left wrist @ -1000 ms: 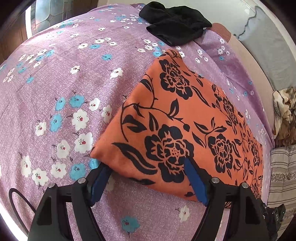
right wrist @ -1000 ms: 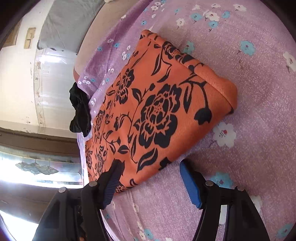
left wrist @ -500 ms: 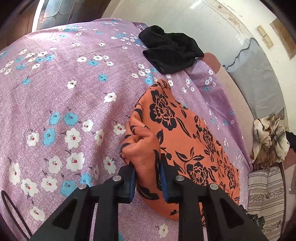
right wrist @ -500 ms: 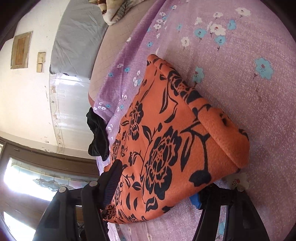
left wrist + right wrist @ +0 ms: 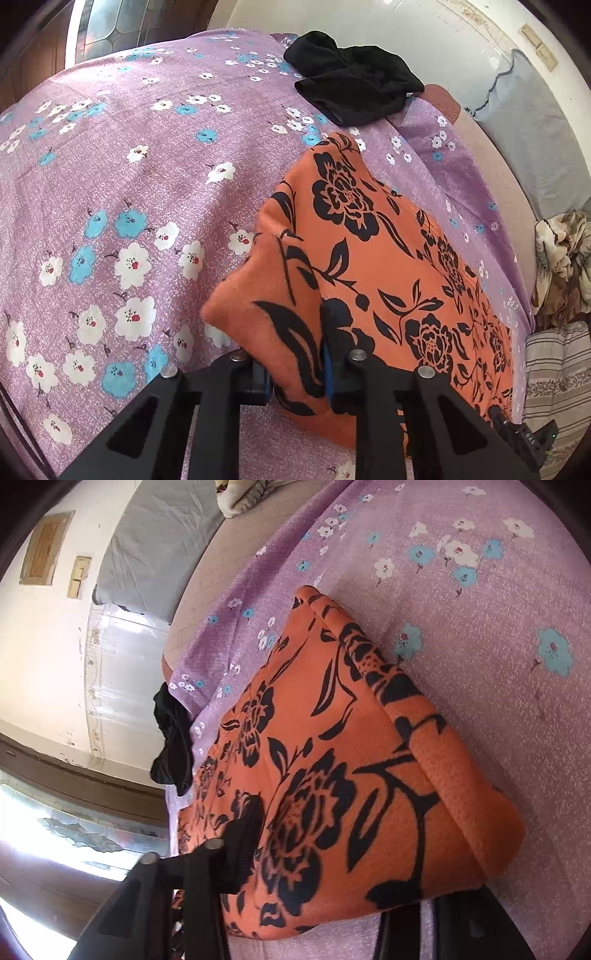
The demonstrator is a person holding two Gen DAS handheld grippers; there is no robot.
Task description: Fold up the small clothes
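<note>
An orange cloth with black flowers [image 5: 388, 251] lies folded on the purple flowered bedsheet [image 5: 129, 184]. My left gripper [image 5: 297, 373] is shut on the cloth's near corner and lifts it off the sheet. In the right wrist view the same orange cloth [image 5: 332, 775] fills the middle. My right gripper [image 5: 347, 860] stands wide around its near end, one finger [image 5: 243, 834] on top of the cloth. The other finger is under the fold and mostly hidden.
A black garment [image 5: 354, 92] lies crumpled at the bed's far edge; it also shows in the right wrist view [image 5: 173, 738]. A grey pillow [image 5: 532, 129] and a beige crumpled cloth [image 5: 561, 258] lie at the right. A striped cushion [image 5: 554, 387] is near the right corner.
My left gripper has shut on the cloth's corner and raised it. My right gripper has moved forward so the cloth's end lies between its open fingers.
</note>
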